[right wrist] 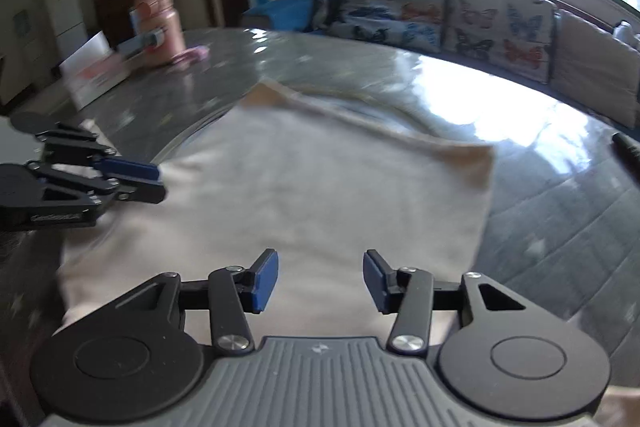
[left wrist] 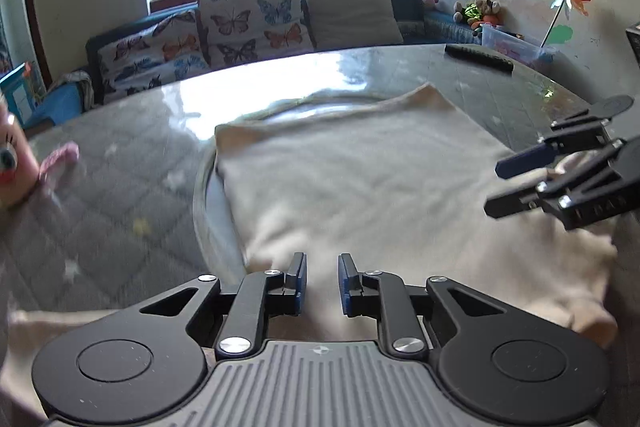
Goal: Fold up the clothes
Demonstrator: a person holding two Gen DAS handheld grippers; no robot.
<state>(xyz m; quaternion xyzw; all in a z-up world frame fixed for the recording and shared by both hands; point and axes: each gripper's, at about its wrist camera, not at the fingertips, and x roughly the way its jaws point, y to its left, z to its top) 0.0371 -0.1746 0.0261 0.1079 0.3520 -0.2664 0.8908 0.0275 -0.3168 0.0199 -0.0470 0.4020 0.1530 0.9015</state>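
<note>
cream garment [left wrist: 352,187] lies flat in the middle of the glossy table [left wrist: 120,187], folded edge at the far side. left gripper [left wrist: 322,283] hangs over its near edge, jaws narrowly apart, nothing between. right gripper [right wrist: 320,281] alongside, jaws wider, empty too. pink bottle [right wrist: 160,27] far left.

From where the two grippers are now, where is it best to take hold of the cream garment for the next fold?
Probably the two near corners of the cream garment, one for each gripper, coming from the near side. It lies flat on the table, so only its edges offer a lip. The left gripper and right gripper hover above it with jaws apart, holding nothing.
</note>
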